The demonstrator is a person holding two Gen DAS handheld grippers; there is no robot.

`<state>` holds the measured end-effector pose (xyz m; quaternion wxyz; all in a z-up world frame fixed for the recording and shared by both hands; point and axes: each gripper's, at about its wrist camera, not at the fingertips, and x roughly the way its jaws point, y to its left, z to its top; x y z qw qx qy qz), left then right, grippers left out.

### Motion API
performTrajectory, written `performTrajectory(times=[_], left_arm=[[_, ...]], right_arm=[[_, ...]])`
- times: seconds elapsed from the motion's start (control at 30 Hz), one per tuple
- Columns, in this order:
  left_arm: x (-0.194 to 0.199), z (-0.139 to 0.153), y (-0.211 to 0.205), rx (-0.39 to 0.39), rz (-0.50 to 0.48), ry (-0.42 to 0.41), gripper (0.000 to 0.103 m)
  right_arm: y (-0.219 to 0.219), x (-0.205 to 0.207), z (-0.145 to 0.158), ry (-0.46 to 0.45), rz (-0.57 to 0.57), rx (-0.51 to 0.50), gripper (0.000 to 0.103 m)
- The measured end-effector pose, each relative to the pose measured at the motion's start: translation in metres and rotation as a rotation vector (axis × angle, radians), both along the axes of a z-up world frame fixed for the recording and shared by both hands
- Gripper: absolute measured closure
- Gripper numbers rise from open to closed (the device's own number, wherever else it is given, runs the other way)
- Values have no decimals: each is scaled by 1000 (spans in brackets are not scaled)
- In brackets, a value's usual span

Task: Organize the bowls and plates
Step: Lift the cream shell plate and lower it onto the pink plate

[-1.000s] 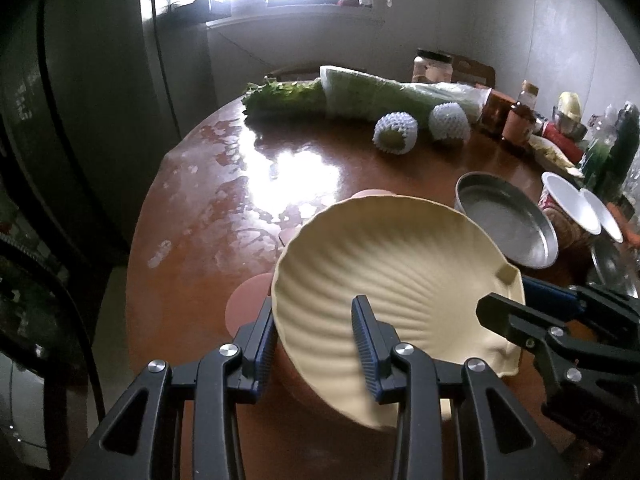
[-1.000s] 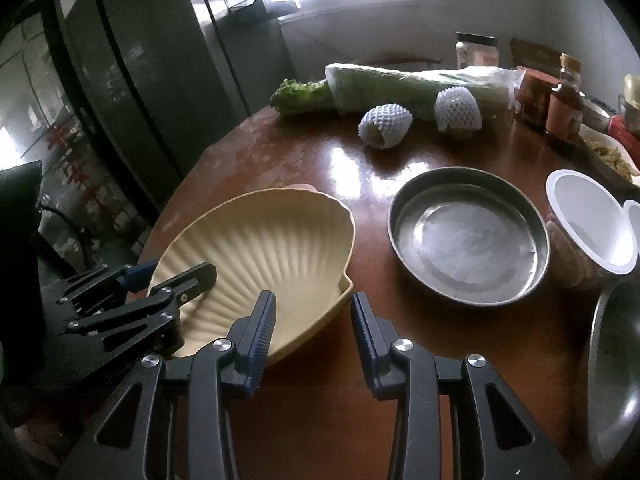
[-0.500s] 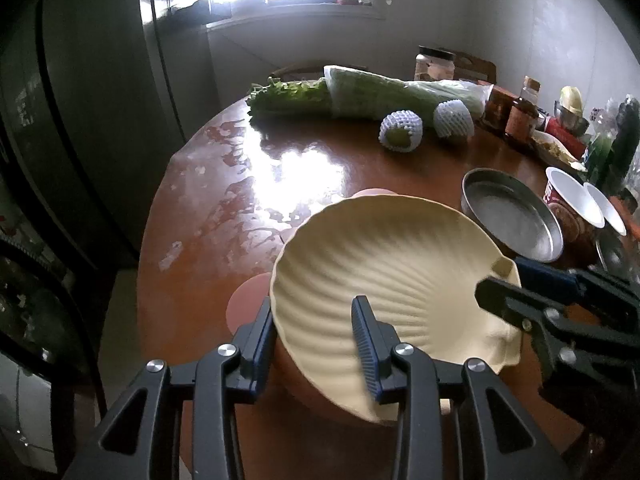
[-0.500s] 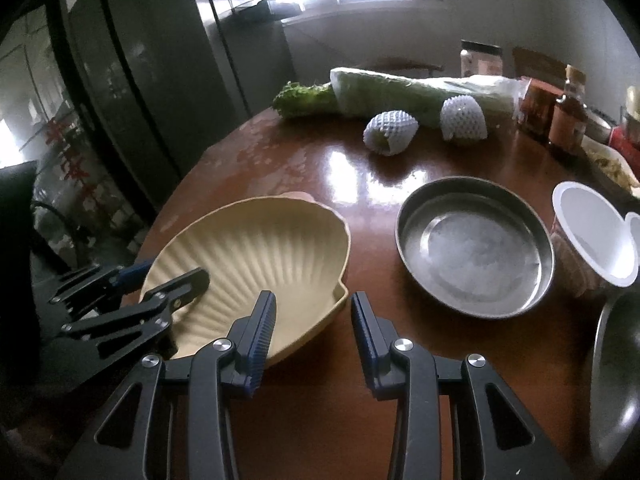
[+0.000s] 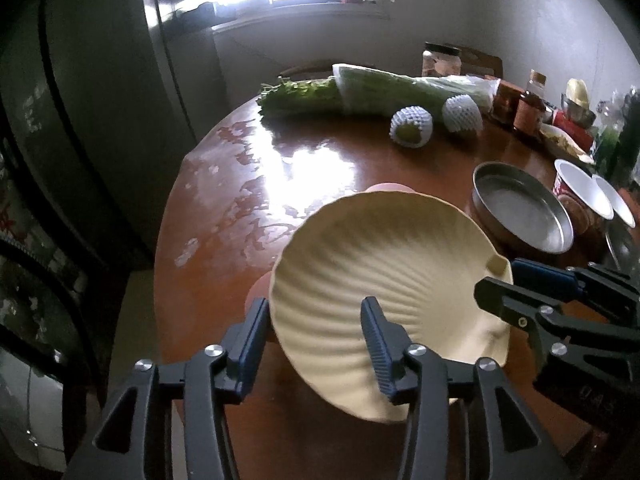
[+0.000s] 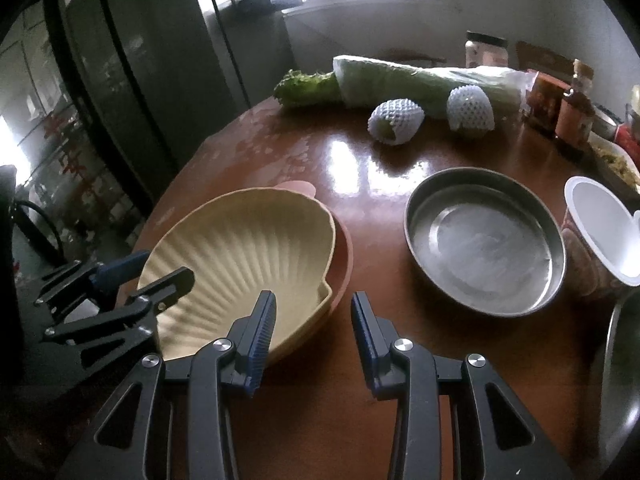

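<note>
Along the left wrist view, the left gripper [image 5: 314, 326] reaches forward low over the brown wooden table [image 5: 320, 168], jaws apart, straddling the near rim of the cream scallop-shaped plate [image 5: 384, 280], which sits tilted on a pink plate [image 5: 260, 288]. From the right wrist view, the right gripper [image 6: 314, 320] is level, jaws apart, one finger over the cream plate's edge; a round steel pan [image 6: 486, 240] lies just right.
</note>
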<state>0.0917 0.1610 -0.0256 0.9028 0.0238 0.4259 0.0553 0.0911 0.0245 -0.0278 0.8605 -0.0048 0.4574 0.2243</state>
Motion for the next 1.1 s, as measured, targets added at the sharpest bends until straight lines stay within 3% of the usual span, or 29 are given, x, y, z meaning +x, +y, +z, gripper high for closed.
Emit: performTrajectory(times=[0.67, 1.1], left_arm=[[-15, 18, 12, -49, 47, -46, 53], [-31, 45, -11, -74, -6, -112, 52]], right_arm=[[-6, -14, 9, 14, 19, 45, 63], [-33, -32, 39, -48, -24, 79, 63]])
